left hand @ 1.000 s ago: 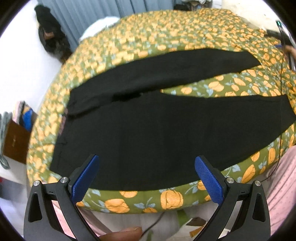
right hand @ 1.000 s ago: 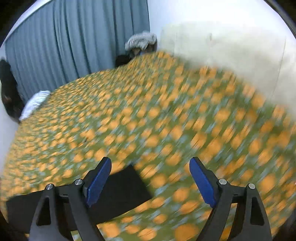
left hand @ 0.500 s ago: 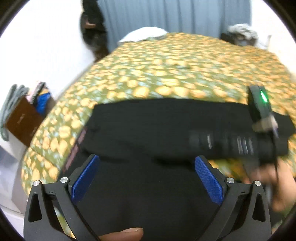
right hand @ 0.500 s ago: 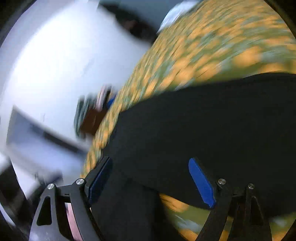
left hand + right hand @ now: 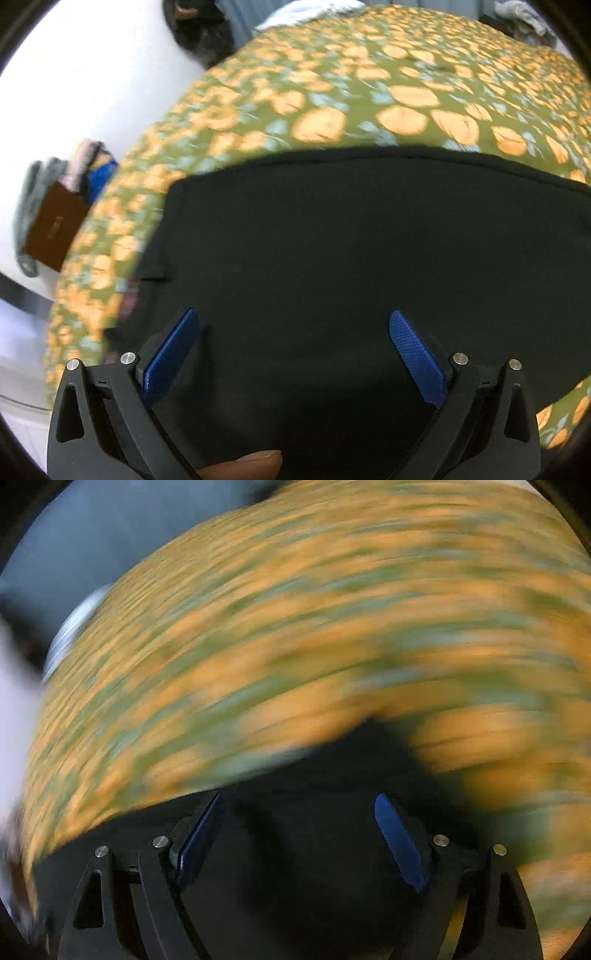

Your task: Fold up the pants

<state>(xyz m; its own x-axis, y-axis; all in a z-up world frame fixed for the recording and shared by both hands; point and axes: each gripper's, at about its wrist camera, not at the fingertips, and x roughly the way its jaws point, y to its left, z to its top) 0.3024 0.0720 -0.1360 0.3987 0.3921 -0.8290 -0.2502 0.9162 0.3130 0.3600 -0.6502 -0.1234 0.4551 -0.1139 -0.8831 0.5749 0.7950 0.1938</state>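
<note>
While both pairs of tongs, left tongs [image 5: 293, 350] and right tongs [image 5: 300, 834], gape apart holding nothing, black pants [image 5: 351, 240] lie beneath and ahead of them on the floral bed [image 5: 369, 92], folding seemingly barely begun.

The left tongs [image 5: 291, 354] hang over the black pants [image 5: 351, 251], their blue pads spread wide with nothing pinched between them. The pants lie flat on a bed [image 5: 369, 92] covered in green, orange-flowered cloth. A fingertip [image 5: 243, 465] shows at the bottom edge.
</note>
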